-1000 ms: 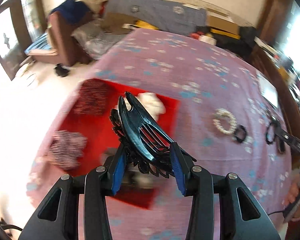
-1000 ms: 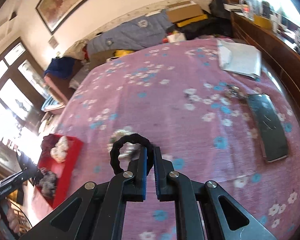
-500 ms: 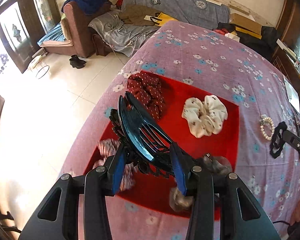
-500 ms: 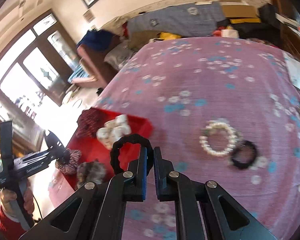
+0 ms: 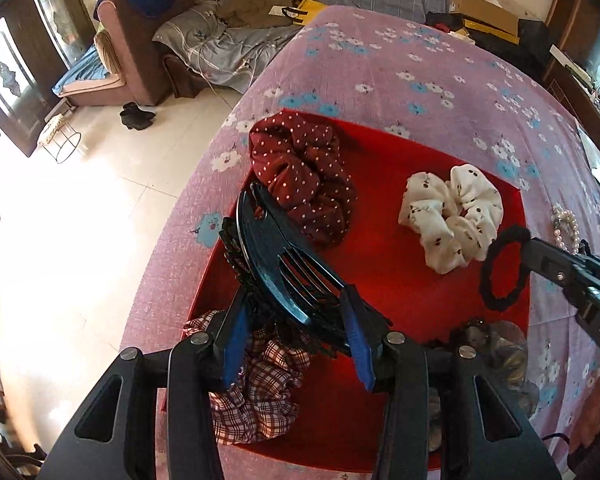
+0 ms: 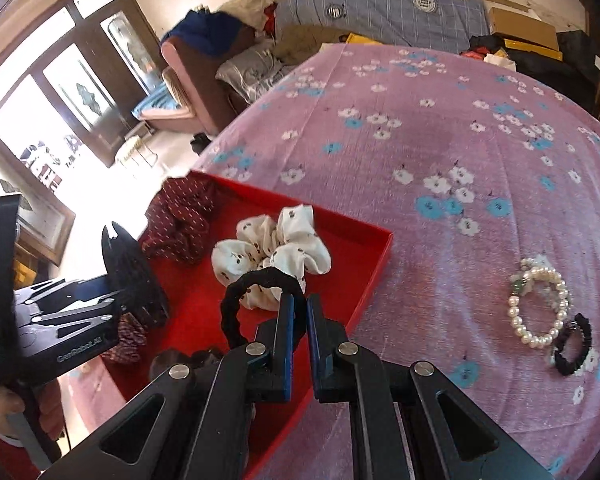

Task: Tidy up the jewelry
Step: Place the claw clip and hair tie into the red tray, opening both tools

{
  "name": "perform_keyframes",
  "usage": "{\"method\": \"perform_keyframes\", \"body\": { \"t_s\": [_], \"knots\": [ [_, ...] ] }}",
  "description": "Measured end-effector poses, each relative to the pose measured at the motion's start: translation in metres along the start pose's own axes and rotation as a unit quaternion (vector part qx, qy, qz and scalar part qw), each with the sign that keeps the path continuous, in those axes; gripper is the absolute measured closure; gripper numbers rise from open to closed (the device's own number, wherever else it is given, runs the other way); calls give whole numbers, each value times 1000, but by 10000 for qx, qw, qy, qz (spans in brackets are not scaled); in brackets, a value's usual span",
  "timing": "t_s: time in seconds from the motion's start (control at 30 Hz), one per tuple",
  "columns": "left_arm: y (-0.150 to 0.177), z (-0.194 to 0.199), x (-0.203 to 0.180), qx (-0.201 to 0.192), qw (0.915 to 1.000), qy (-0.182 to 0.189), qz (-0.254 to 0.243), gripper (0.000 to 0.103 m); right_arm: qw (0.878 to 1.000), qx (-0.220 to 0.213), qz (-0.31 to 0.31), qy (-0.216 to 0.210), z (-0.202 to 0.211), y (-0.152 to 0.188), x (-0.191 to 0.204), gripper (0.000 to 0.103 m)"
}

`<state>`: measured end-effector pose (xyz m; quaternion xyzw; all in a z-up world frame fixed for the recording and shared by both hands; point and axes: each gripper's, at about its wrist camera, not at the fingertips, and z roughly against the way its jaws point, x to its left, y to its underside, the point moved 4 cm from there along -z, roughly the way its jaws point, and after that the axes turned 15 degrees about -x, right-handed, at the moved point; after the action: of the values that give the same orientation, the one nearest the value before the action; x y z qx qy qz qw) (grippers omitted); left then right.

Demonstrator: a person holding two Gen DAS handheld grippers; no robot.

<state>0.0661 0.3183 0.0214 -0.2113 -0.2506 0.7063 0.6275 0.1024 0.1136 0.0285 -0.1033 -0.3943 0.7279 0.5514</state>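
Observation:
My left gripper [image 5: 296, 300] is shut on a dark hair claw [image 5: 276, 252] and holds it tilted low over the red tray [image 5: 380, 264]. A plaid scrunchie [image 5: 260, 392] lies under it. In the tray lie a maroon dotted scrunchie [image 5: 300, 172] and a white scrunchie [image 5: 448, 212]. My right gripper [image 6: 302, 300] is shut on a black hair tie [image 6: 230, 312], which hangs over the tray's right side [image 6: 376, 276] just in front of the white scrunchie [image 6: 276, 248]. The left gripper [image 6: 114, 300] with its claw [image 6: 128, 268] shows at the left of that view.
A pearl bracelet [image 6: 516, 320] and a small black scrunchie [image 6: 560, 356] lie on the pink flowered bedspread [image 6: 420, 128] right of the tray. A brownish scrunchie [image 5: 504, 344] sits at the tray's near right corner. The bed edge and tiled floor [image 5: 80, 220] are to the left.
Both grippers have come over the red tray with their loads. The left one sank closer to it with the claw. The right one carried the hair tie from the bedspread's middle to the tray.

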Motion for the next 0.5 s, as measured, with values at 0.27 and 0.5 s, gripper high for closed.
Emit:
{"method": "perform_keyframes", "body": {
  "t_s": [0.27,0.5],
  "knots": [
    [-3,7,-1,-129,9999,-5,-96,58,9997,208,81,54,-17,8,4,94],
    [-10,31,-5,-396,9986,-243,-266,57,9996,237,181,1,-17,9,11,89]
  ]
}}
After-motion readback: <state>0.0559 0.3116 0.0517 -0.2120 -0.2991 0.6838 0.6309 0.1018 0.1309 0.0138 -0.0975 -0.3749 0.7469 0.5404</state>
